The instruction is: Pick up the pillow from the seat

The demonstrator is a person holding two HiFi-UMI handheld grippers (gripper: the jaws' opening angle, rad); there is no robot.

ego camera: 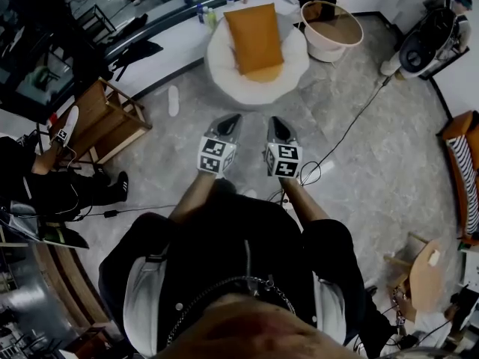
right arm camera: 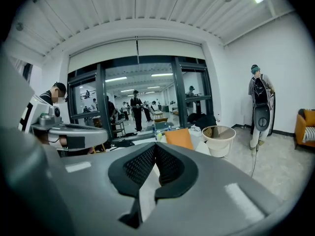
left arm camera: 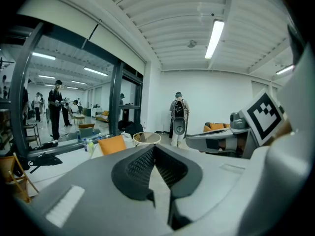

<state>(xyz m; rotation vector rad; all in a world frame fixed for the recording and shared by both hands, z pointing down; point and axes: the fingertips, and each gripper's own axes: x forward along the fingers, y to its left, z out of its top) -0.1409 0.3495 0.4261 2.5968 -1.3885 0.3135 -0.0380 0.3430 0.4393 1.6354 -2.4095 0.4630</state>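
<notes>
Head view
- Pillow [ego camera: 254, 37]: orange and flat, propped on the round white seat [ego camera: 221, 79]. It is ahead of both grippers and well apart from them.
- Handling (judged): light and soft, and the cover will bunch under the pads. It isn't fragile and is unlikely to slip.
- Hold (judged): one gripper on each side edge near the top corners, pinching cover and fill together.
- Left gripper [ego camera: 232, 117], right gripper [ego camera: 276, 121]: side by side, both aimed at the seat.
- Floor [ego camera: 367, 163]: grey stone pattern with a cable trailing across it.
- Nearby: pale tub [ego camera: 331, 21] just right of the seat, wooden rack [ego camera: 105, 122] to the left.

Left gripper view
- Jaws: tips together, nothing between them.
- Pillow: beyond and left of the tips, leaning upright.
- Room: white ceiling with strip lights, glass partition [left arm camera: 74, 97] on the left.

Right gripper view
- Jaws: tips together, nothing held.
- Pillow: just right of the tips in the picture and far off, with the tub beside it.
- Room: a person [right arm camera: 260, 107] stands by the right wall.
</notes>
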